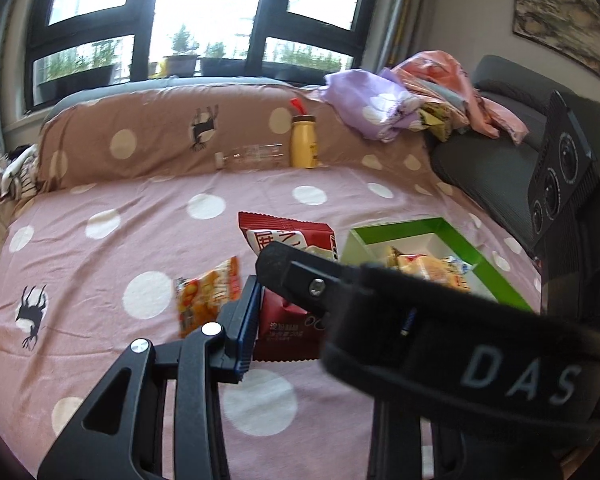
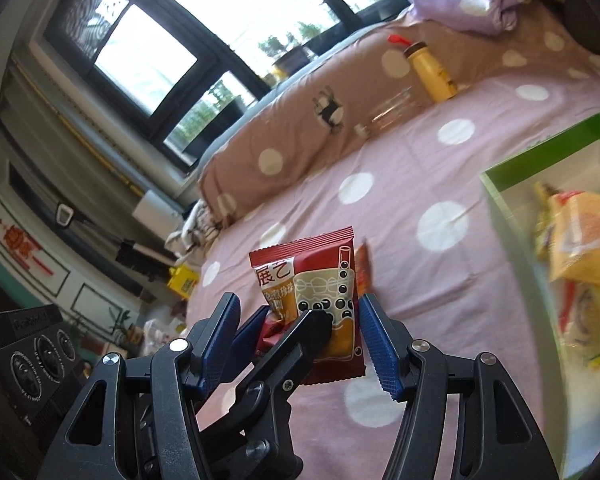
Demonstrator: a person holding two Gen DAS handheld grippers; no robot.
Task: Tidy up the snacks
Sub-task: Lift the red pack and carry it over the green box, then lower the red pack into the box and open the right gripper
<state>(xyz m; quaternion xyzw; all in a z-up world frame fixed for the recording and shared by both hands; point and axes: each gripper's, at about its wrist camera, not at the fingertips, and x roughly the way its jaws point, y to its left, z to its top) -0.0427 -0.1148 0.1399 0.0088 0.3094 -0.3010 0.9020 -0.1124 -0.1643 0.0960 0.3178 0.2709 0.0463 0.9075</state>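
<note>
The left gripper (image 1: 260, 304) is clamped on a red snack packet (image 2: 320, 312), held up above the pink spotted bedsheet (image 1: 140, 240). The right gripper (image 2: 300, 332) stands open around that same packet, pads apart from it. Beyond lie an orange packet (image 1: 208, 296) and the green box (image 1: 476, 256) holding more snacks.

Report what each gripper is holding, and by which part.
The left gripper is shut on the red snack packet, pinching its lower left corner. The right gripper stands open around it, gripping nothing.
</note>
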